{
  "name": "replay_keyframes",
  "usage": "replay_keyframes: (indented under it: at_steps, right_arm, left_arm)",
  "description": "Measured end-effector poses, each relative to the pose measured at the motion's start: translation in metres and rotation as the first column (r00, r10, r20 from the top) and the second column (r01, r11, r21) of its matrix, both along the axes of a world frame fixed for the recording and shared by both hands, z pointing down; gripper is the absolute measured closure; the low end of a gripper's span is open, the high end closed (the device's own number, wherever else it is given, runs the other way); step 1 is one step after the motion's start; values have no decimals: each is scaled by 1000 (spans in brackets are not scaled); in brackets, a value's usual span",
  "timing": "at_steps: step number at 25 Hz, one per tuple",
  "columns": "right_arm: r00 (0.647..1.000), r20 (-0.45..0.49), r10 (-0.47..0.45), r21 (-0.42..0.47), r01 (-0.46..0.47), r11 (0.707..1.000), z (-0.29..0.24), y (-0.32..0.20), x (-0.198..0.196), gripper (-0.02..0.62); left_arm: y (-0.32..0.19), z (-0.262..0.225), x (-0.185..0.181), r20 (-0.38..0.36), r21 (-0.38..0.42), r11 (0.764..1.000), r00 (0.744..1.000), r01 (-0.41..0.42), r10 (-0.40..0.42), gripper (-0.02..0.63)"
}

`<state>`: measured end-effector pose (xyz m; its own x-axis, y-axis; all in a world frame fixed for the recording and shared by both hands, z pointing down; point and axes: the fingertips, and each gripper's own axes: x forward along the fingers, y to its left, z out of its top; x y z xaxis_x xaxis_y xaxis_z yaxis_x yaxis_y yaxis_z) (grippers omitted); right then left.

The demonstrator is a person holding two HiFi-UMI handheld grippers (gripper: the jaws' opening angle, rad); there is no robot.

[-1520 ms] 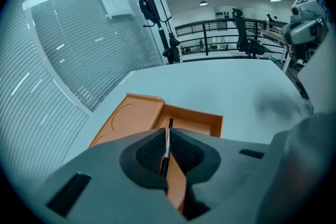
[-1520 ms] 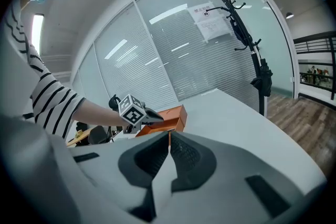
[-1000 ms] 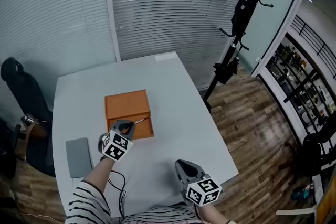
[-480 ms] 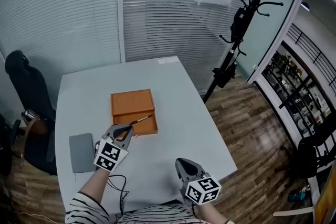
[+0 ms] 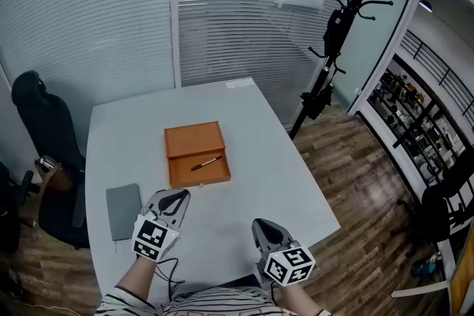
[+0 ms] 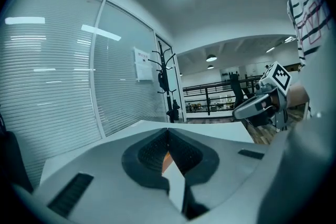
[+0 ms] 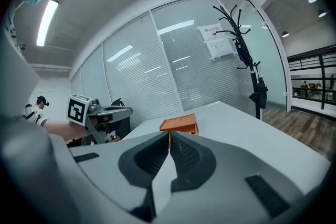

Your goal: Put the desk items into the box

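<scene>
At the bottom of the head view, the left gripper (image 5: pixel 172 197) sits just left of centre and the right gripper (image 5: pixel 264 232) just right of centre, both low over the near part of the table (image 5: pixel 255 159). Each points up the frame, with striped sleeves behind them. In its own view, the left gripper's jaws are pressed together with nothing between them. The right gripper's jaws are likewise closed and empty. Neither gripper touches any item.

At lower left of the head view, just left of the left gripper, a grey flat pad (image 5: pixel 123 211) lies on the table outside the box. By my reading it is the one desk item left to move.

Further up, near the middle of the frame, stands the shallow orange box (image 5: pixel 194 138), open-topped and clear of the left gripper's tips. A dark pen (image 5: pixel 206 163) lies slantwise in its nearer half, so that part of the job looks done. The task seems well along, with the pad as the probable remainder. The left gripper is the better placed for it.

Beyond the box the table shows only a small pale slip at its far edge, too small to identify.
</scene>
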<state>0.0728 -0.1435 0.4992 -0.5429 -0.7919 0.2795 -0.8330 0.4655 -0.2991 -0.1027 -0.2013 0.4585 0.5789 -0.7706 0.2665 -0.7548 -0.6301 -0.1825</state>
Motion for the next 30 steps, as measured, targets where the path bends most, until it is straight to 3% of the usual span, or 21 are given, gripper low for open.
replay_keyframes:
  at_steps: [8, 16, 30]
  right_arm:
    - [999, 15, 36, 6, -37, 999, 1, 28, -21, 568]
    - [999, -32, 32, 37, -31, 999, 2, 47, -34, 569]
    - [997, -71, 12, 46, -9, 999, 5, 48, -39, 571]
  left_arm:
    - [52, 5, -15, -54, -18, 1000, 999, -11, 10, 583]
    - [86, 19, -31, -108, -29, 999, 993, 42, -44, 584]
    - [104, 27, -39, -146, -37, 995, 985, 89, -94, 584]
